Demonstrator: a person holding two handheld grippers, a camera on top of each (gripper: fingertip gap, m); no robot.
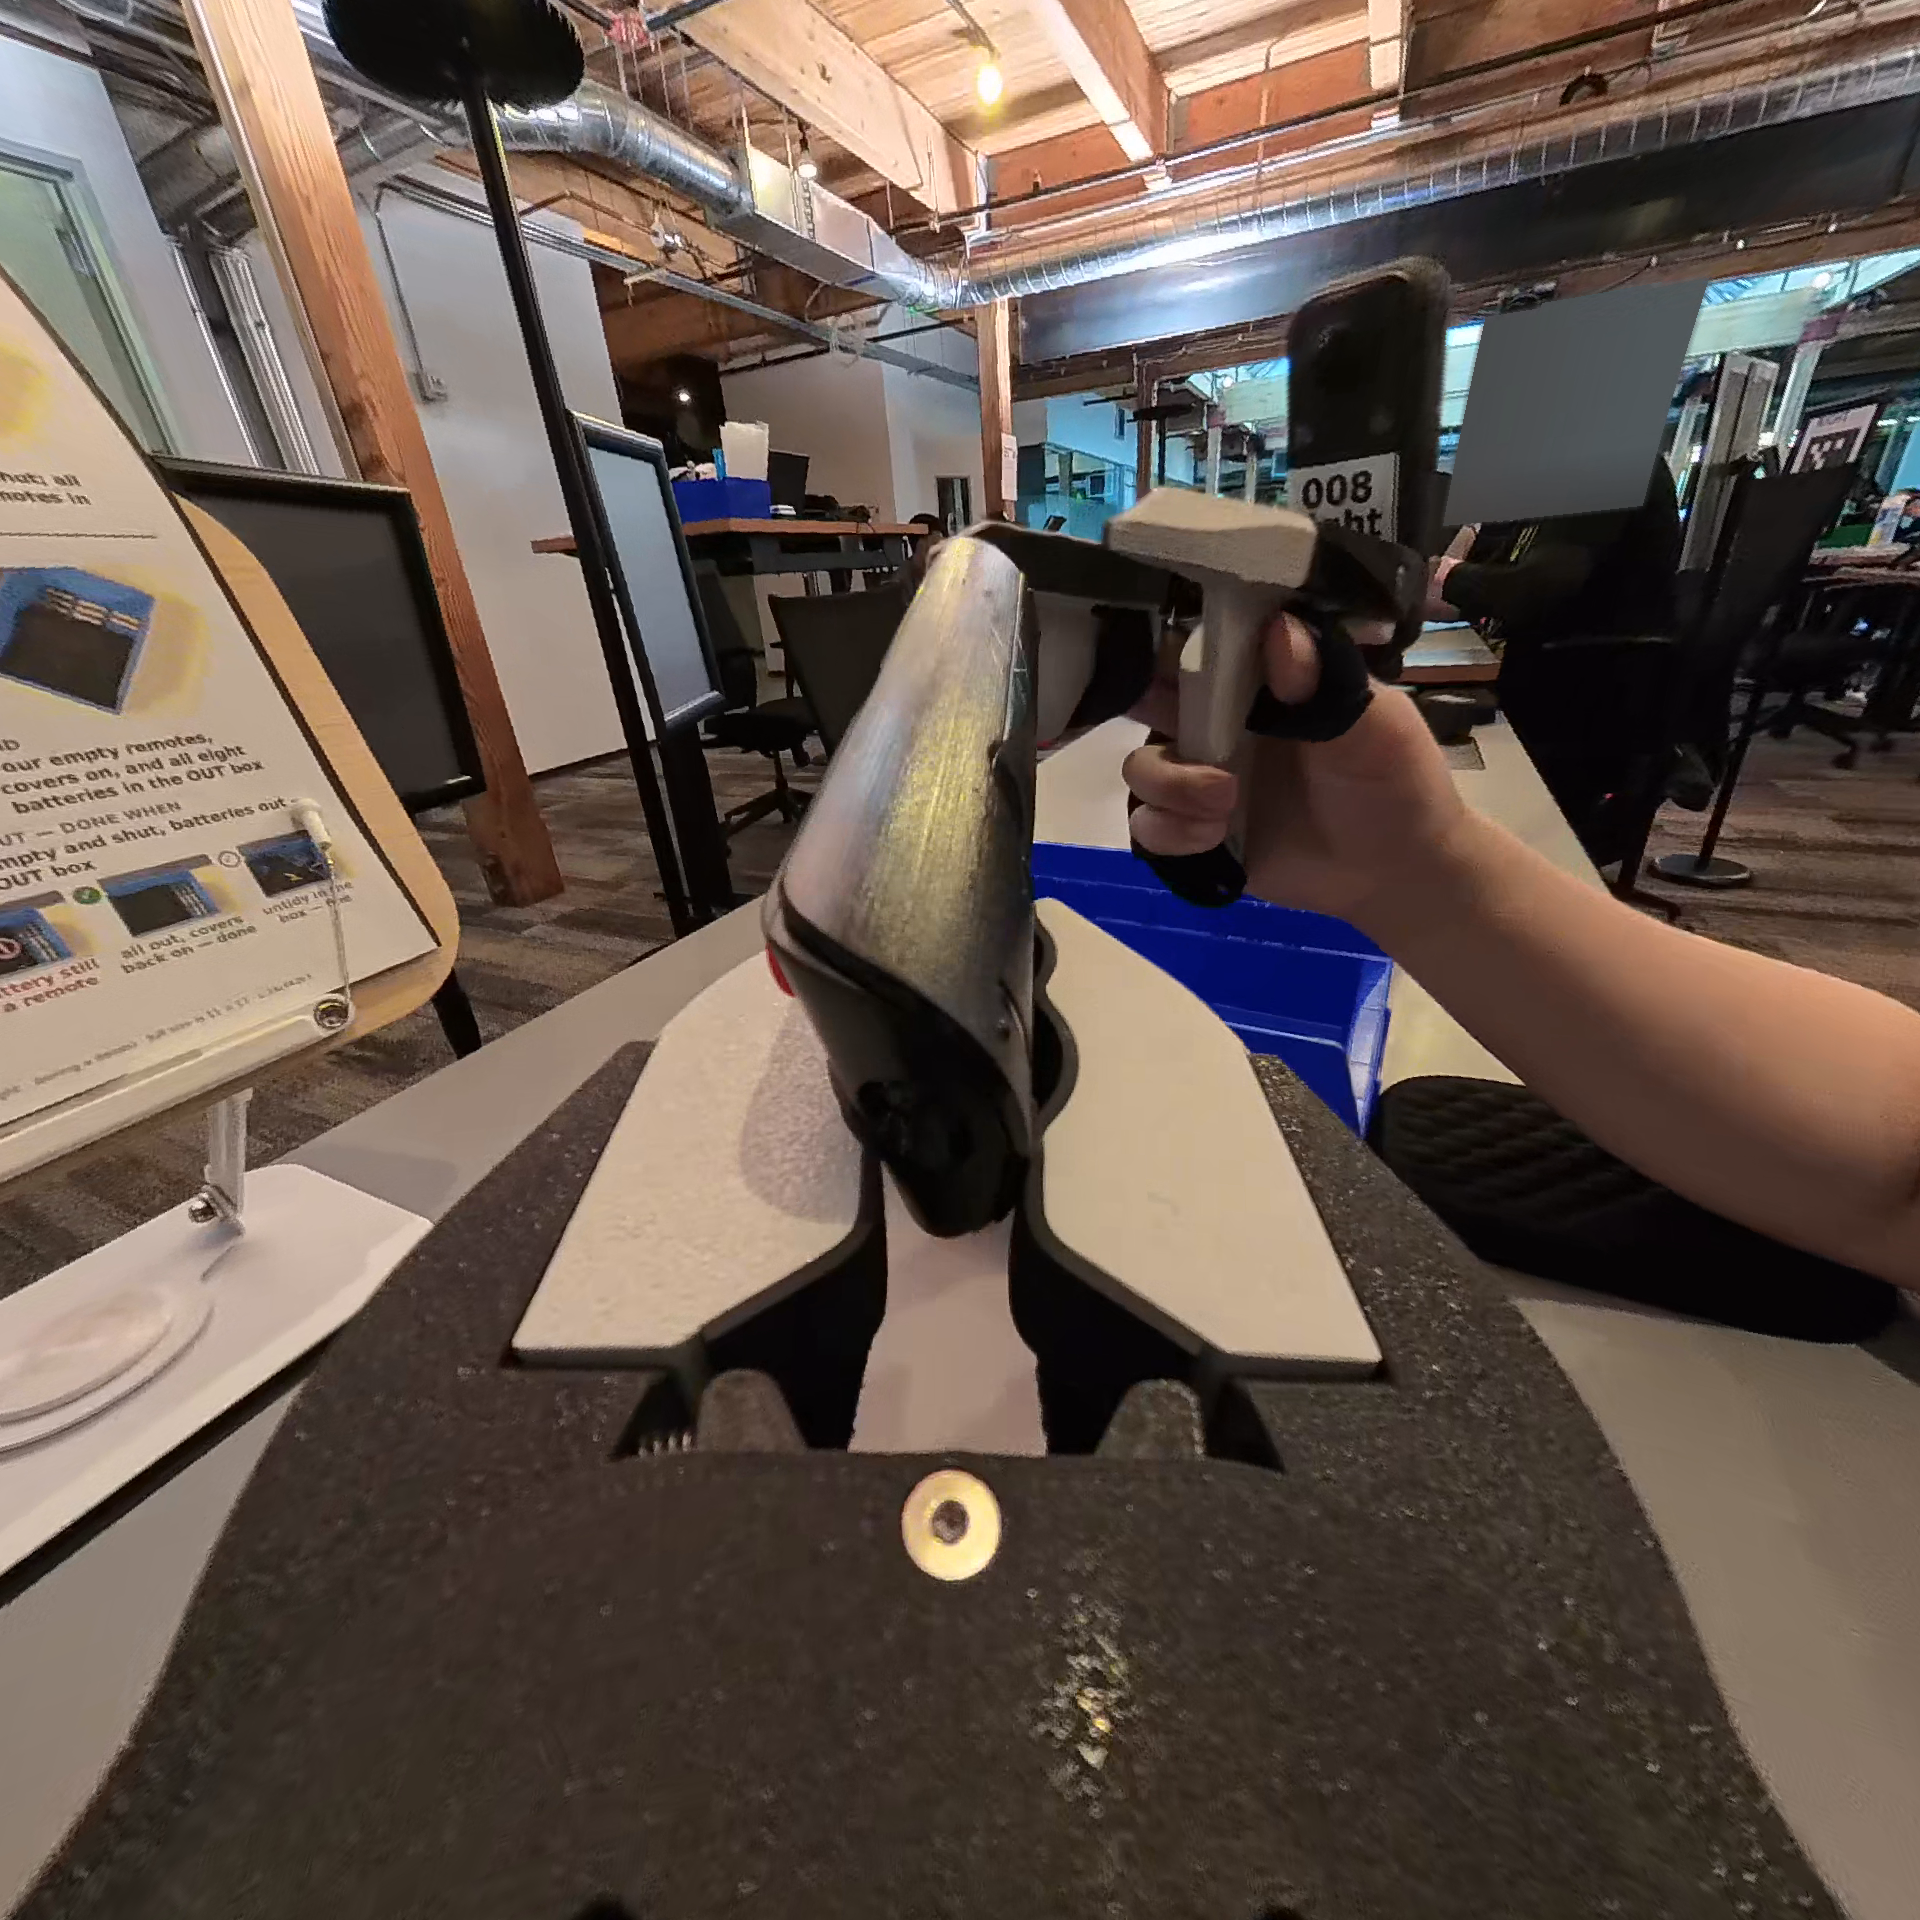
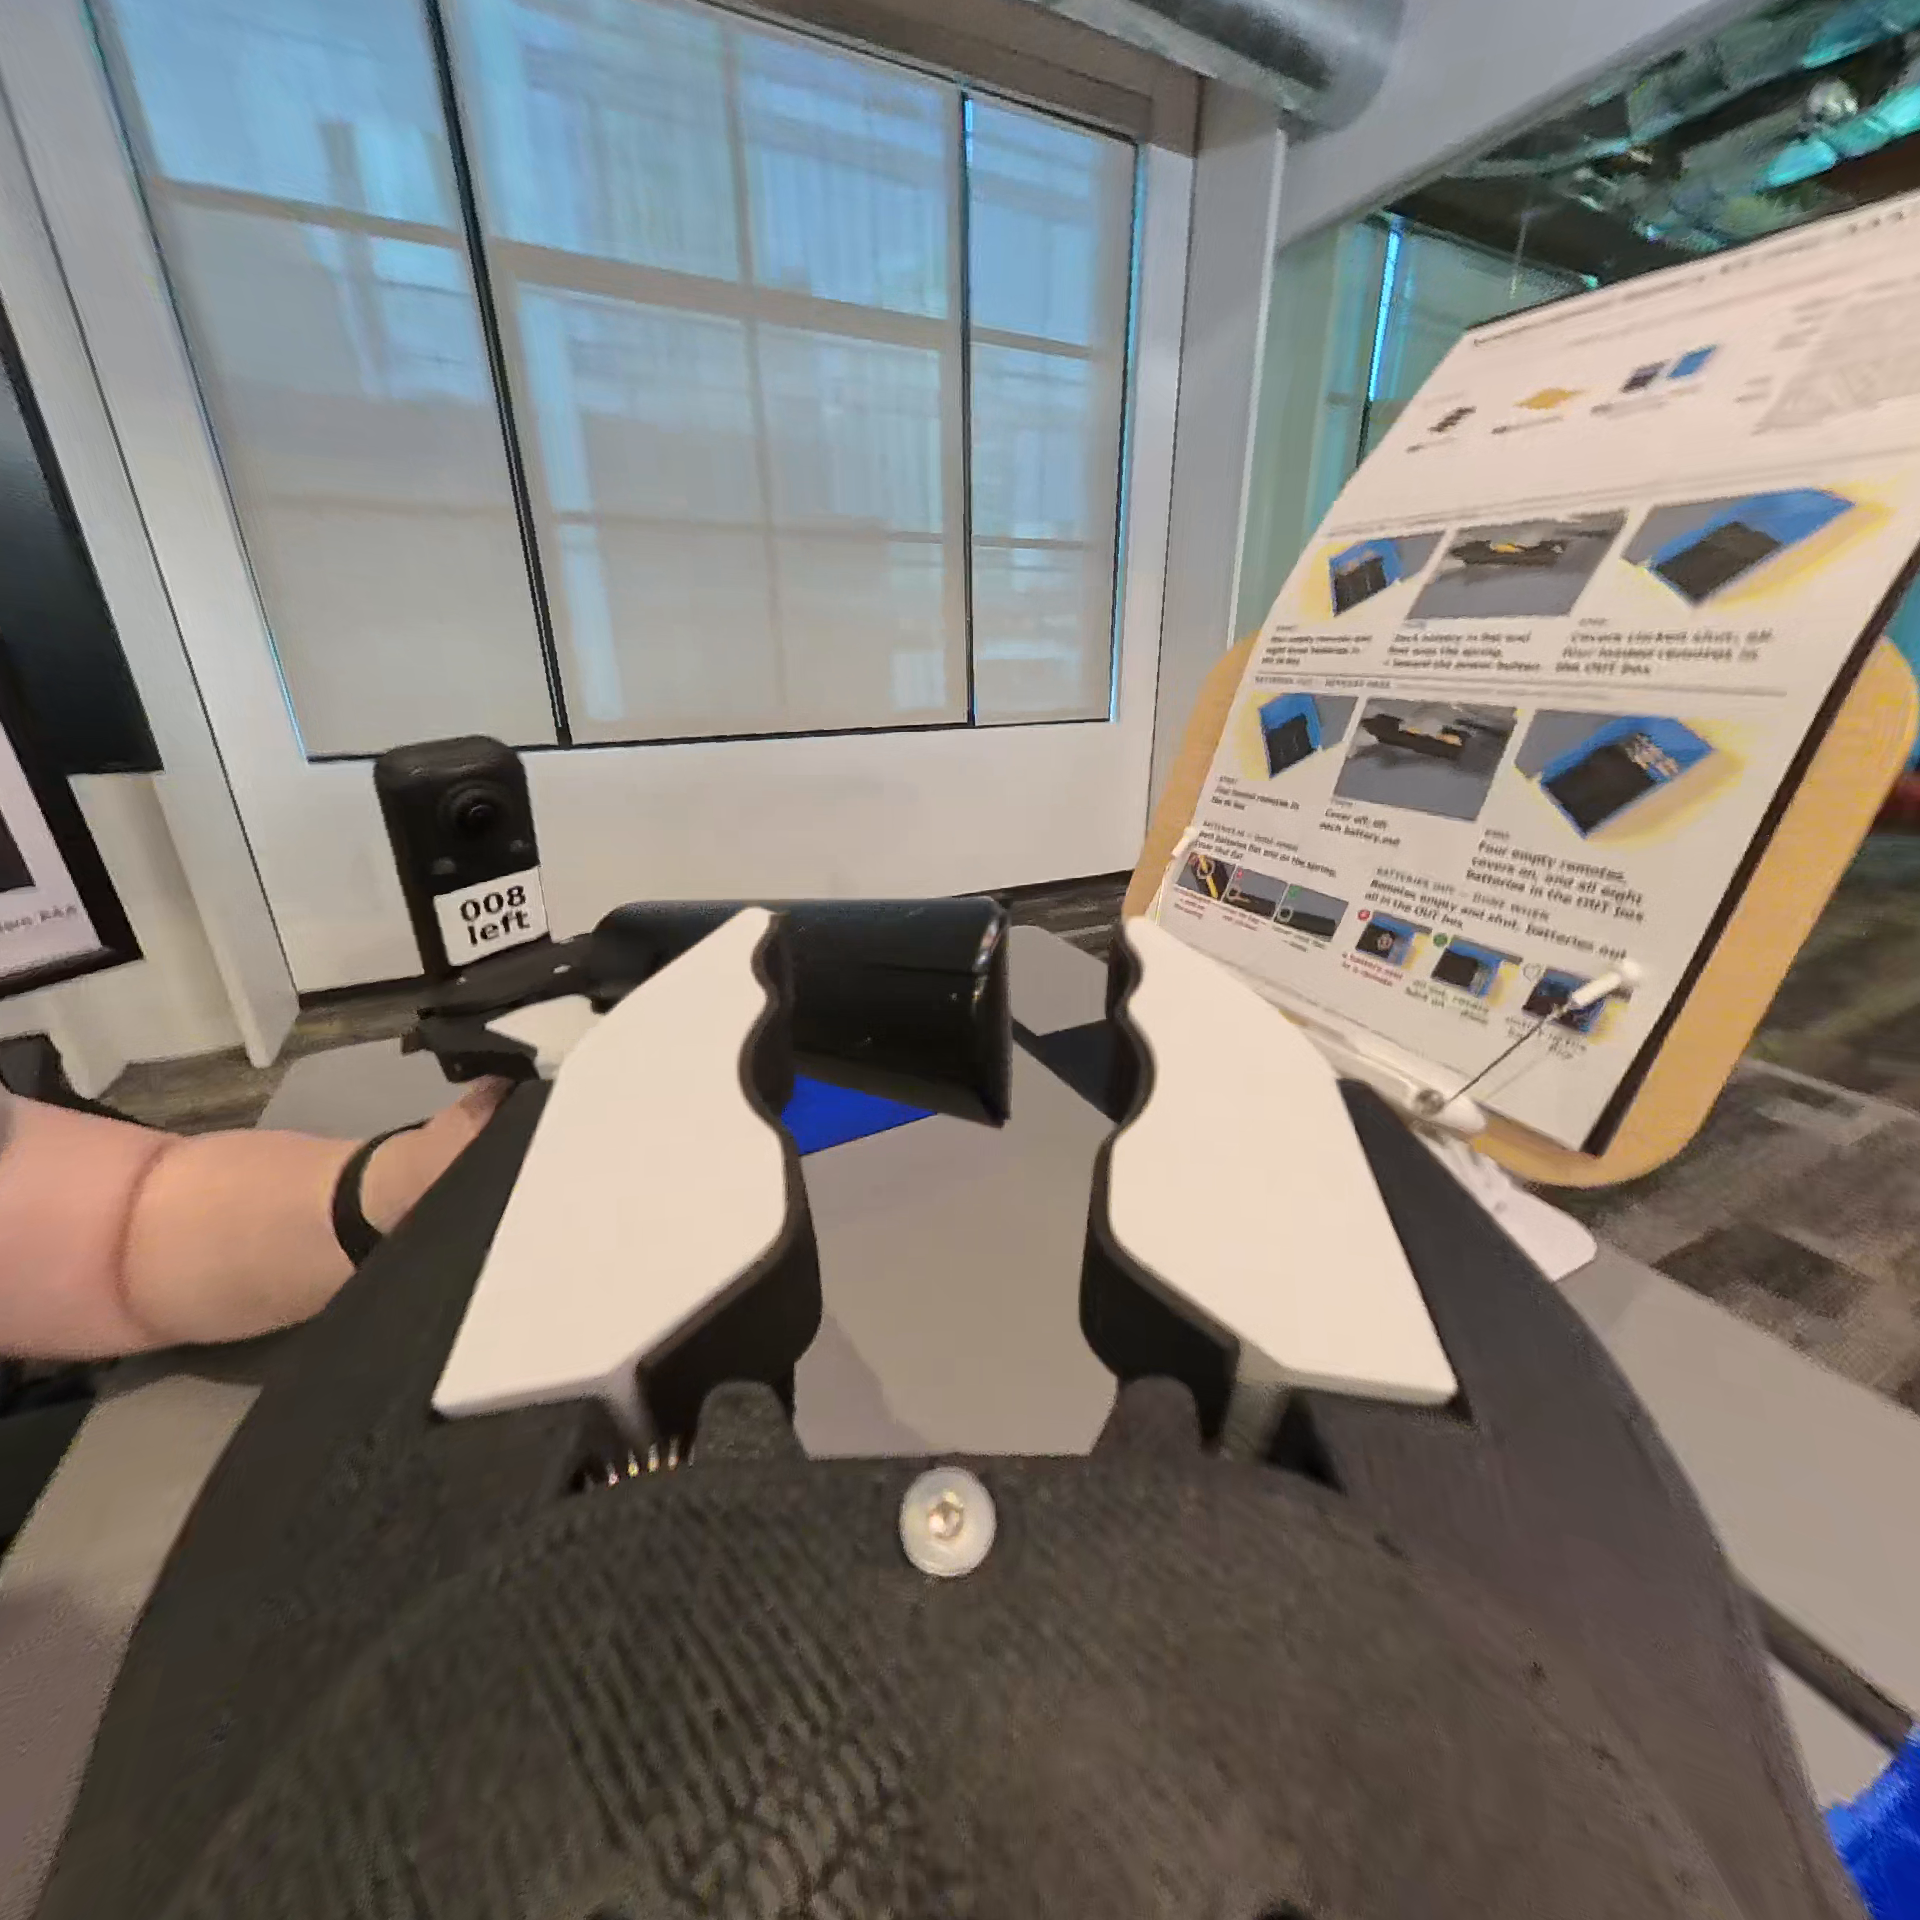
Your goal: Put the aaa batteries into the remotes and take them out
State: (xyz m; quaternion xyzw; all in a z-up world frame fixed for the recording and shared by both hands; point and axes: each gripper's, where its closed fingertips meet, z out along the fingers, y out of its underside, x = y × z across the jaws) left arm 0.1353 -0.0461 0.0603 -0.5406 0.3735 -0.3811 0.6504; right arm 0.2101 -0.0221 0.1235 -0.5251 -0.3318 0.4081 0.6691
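My left gripper [image 1: 935, 997] is shut on the lower end of a black remote [image 1: 914, 790] and holds it upright, tilted a little right, above the grey table [image 1: 1683, 1475]. The remote's glossy back faces the left wrist camera. My right gripper [image 2: 945, 935] is open, its fingers on either side of the remote's upper end [image 2: 894, 997], with a clear gap on the right side. In the left wrist view a hand holds the right gripper [image 1: 1049, 603] at the remote's top. The left gripper [image 2: 520, 1029] also shows in the right wrist view. No batteries are in view.
A blue bin [image 1: 1247, 956] sits on the table behind the remote and also shows in the right wrist view [image 2: 842, 1112]. An instruction board on a stand [image 1: 156, 727] is at the left edge. A black padded rest [image 1: 1558, 1195] lies under the person's forearm.
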